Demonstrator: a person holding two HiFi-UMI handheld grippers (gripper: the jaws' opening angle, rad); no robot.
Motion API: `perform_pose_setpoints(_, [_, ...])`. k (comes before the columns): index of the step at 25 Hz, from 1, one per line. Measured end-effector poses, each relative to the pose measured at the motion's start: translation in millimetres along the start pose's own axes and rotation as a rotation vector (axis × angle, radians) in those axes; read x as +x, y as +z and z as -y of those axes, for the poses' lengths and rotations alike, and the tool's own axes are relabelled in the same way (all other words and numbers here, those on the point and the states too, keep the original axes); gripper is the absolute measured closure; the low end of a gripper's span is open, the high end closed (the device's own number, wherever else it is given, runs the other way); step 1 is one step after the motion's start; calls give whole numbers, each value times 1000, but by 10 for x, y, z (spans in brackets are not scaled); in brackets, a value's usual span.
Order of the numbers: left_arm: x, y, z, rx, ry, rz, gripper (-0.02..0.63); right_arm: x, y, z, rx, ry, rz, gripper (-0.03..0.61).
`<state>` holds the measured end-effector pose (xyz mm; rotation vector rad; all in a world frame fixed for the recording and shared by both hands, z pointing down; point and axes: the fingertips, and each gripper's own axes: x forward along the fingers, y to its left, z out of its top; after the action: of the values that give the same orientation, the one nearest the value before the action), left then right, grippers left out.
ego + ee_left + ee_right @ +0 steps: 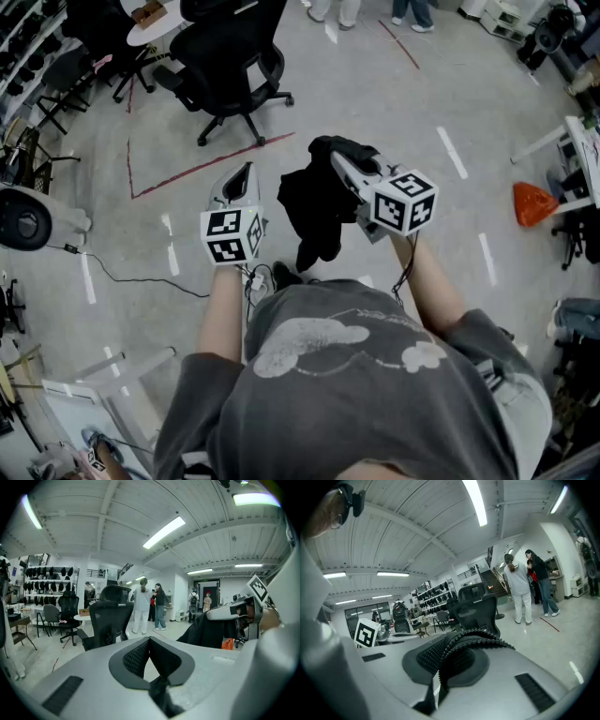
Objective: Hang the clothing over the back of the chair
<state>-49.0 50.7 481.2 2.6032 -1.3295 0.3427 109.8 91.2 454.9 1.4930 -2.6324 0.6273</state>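
Note:
In the head view my right gripper [337,159] is shut on a black garment [314,202], which hangs crumpled below its jaws above the floor. Along that gripper's own view, a ribbed black edge of the garment [480,641] lies pinched across the right gripper [450,648]. My left gripper [246,173] is level beside it to the left, apart from the cloth; its pads meet at the tip of the left gripper [149,641] with nothing between them. The black office chair [230,56] stands ahead, its back [110,616] facing me, also seen as the chair [476,606].
People [140,606] stand beyond the chair. A round white table [155,19] and more black chairs are at the far left. An orange bag [532,203] lies at the right, a fan [23,220] and floor cable [141,277] at the left.

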Motion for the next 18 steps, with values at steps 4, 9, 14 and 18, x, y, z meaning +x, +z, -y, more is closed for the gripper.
perform_pose_setpoints(4, [9,14,50,-2,-5,3,612,-30,-13,8,-4,-1,-7,580])
perform_pose_setpoints(9, [-16,9,146,-3,-5,-1,612,-125,-4,26,-18,-7,-8,580])
perform_pose_setpoints(14, [-134,8,263,-12,10,6,612,-280,-34,9,-30,1,-9,580])
perform_pose_setpoints(18, [-284,-100,392,-35,32,-2,612,-426,-98,-7,-83,18,-37,580])
